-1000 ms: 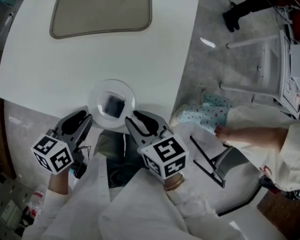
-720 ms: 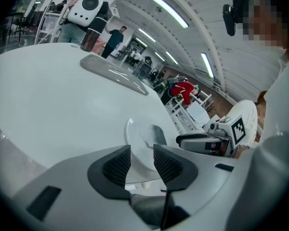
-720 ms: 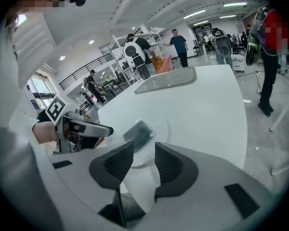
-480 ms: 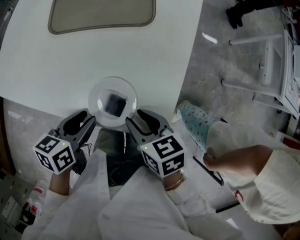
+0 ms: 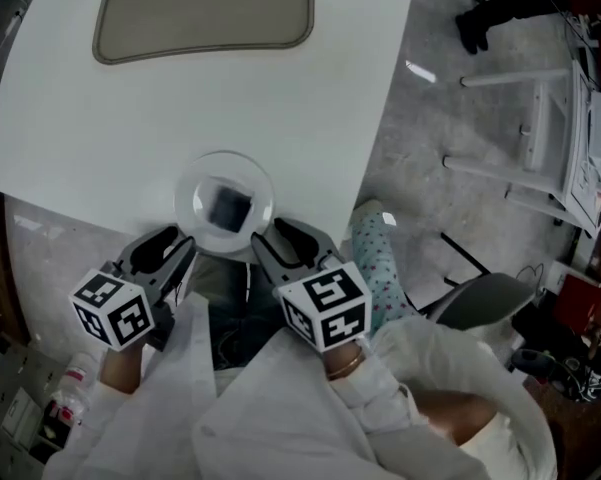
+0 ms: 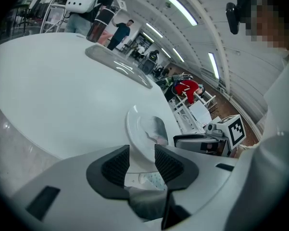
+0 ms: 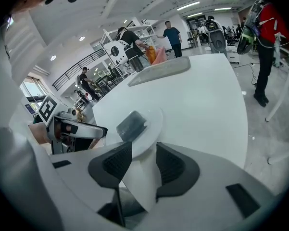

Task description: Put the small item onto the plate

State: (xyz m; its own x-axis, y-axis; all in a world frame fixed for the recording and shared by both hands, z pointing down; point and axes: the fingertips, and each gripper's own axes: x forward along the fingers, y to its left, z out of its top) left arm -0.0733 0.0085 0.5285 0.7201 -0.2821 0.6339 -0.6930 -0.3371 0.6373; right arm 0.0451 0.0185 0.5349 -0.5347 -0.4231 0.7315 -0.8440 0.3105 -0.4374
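right gripper (image 7: 143, 158): fingers (image 7: 116, 163) just opened, nothing gripped | small item (image 7: 131, 124) on plate (image 7: 153, 125), white table (image 7: 197, 93)

The bench (image 5: 130, 108) lies bare and open between the plate (image 5: 183, 203), which sits at its near edge, and the grey tray (image 5: 205, 13) at the far end. On the plate, a dark item (image 5: 230, 208) fills the middle; the rim is free.

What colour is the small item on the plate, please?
The item is dark grey, clearest in the right gripper view.
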